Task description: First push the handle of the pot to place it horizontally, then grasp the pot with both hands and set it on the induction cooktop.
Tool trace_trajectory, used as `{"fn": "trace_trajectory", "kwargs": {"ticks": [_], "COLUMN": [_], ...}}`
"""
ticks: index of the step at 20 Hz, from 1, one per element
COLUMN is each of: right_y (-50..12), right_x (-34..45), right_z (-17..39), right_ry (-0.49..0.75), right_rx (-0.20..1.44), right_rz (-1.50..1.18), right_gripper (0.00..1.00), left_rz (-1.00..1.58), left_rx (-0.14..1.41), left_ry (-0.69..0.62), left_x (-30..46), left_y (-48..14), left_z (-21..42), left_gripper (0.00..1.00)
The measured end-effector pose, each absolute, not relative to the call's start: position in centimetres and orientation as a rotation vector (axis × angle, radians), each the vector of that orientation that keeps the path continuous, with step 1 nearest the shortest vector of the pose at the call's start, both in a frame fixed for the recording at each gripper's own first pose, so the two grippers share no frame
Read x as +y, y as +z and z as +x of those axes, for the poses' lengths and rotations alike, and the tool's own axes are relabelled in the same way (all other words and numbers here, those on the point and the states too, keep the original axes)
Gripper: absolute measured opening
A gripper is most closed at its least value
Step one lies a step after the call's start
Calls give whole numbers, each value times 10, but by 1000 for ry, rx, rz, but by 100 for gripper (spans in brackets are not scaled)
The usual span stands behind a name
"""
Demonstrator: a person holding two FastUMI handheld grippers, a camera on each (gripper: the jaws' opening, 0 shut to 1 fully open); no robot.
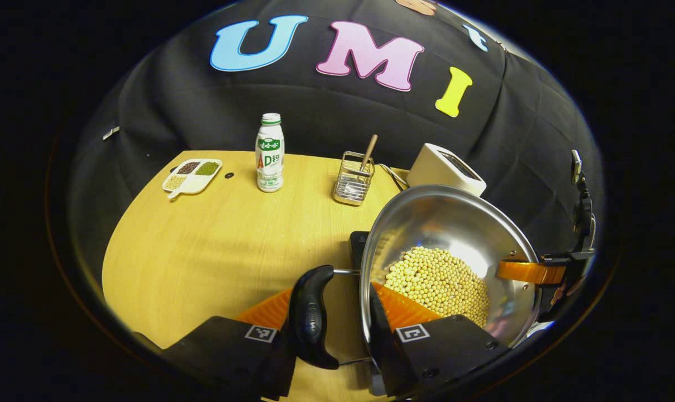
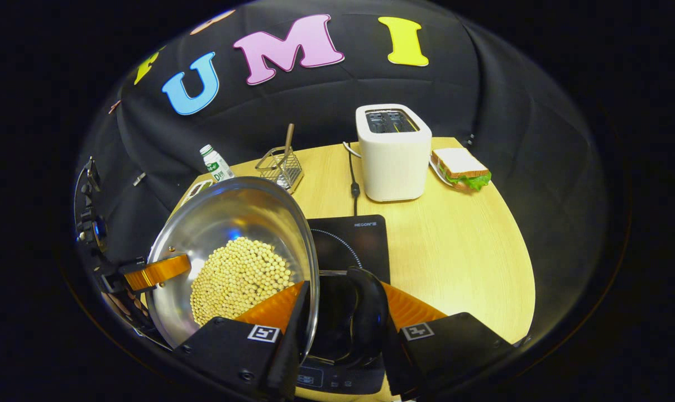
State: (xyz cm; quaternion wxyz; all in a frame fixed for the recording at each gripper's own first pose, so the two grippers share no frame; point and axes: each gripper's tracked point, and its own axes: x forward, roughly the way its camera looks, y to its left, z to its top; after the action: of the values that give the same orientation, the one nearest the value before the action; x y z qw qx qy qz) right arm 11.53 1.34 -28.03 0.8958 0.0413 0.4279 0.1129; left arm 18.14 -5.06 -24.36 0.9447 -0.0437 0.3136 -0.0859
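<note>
A steel pot (image 1: 454,223) holding yellow beans (image 1: 437,282) hangs off the table, carried by both grippers. My left gripper (image 1: 331,304) is shut on the pot's black side handle (image 1: 312,318), one finger outside the handle and the other inside the rim. My right gripper (image 2: 343,296) is shut the same way on the opposite black handle (image 2: 365,312), with the pot (image 2: 231,223) and beans (image 2: 239,276) to its left. The black induction cooktop (image 2: 351,240) lies just beneath that handle; its corner (image 1: 359,243) peeks out behind the pot.
On the wooden table (image 1: 203,251) stand a drink bottle (image 1: 270,159), a divided dish of beans (image 1: 192,174) and a wire basket with a stick (image 1: 354,178). A white toaster (image 2: 393,151) and its cord sit behind the cooktop, a sandwich (image 2: 460,167) beside it.
</note>
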Motion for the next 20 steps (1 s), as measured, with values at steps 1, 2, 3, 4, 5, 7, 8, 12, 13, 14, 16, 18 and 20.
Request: {"fn": "trace_trajectory", "kwargs": {"ticks": [1,2,3,4,5,7,8,12,13,14,16,18,20], "right_y": [-284,-287,-290,-294,-298,-306,-308,-319,-322,-323,-326,-332,-336], "right_x": [8,5,1,-2,-5,-10,-12,-16,-18,-18,-18,-20,-22], "right_z": [119,124,129,134,136,141,143,151,151,153,155,154,154], "right_ry": [233,232,230,230,229,229,230,234,234,235,237,238,241], "right_rx": [891,890,888,890,894,905,907,916,919,919,918,930,942], "right_rz": [81,79,78,76,74,70,69,62,62,63,62,56,50], "right_gripper": [64,64,64,64,60,64,64,64,64,64,64,64,64], "left_rz": [-91,-98,-107,-112,-115,-113,-111,-105,-103,-104,-102,-99,-113], "left_rx": [644,648,652,657,659,661,660,658,655,654,653,664,674], "left_ry": [-170,-165,-159,-153,-147,-139,-136,-122,-119,-117,-117,-116,-111], "left_x": [-55,-58,-63,-65,-68,-73,-75,-79,-79,-79,-80,-81,-84], "left_y": [-248,-251,-256,-260,-263,-267,-269,-275,-275,-276,-278,-284,-287], "left_z": [184,186,187,190,192,195,198,203,203,205,206,206,203], "left_gripper": [63,63,63,63,63,63,62,63,63,63,63,63,63]}}
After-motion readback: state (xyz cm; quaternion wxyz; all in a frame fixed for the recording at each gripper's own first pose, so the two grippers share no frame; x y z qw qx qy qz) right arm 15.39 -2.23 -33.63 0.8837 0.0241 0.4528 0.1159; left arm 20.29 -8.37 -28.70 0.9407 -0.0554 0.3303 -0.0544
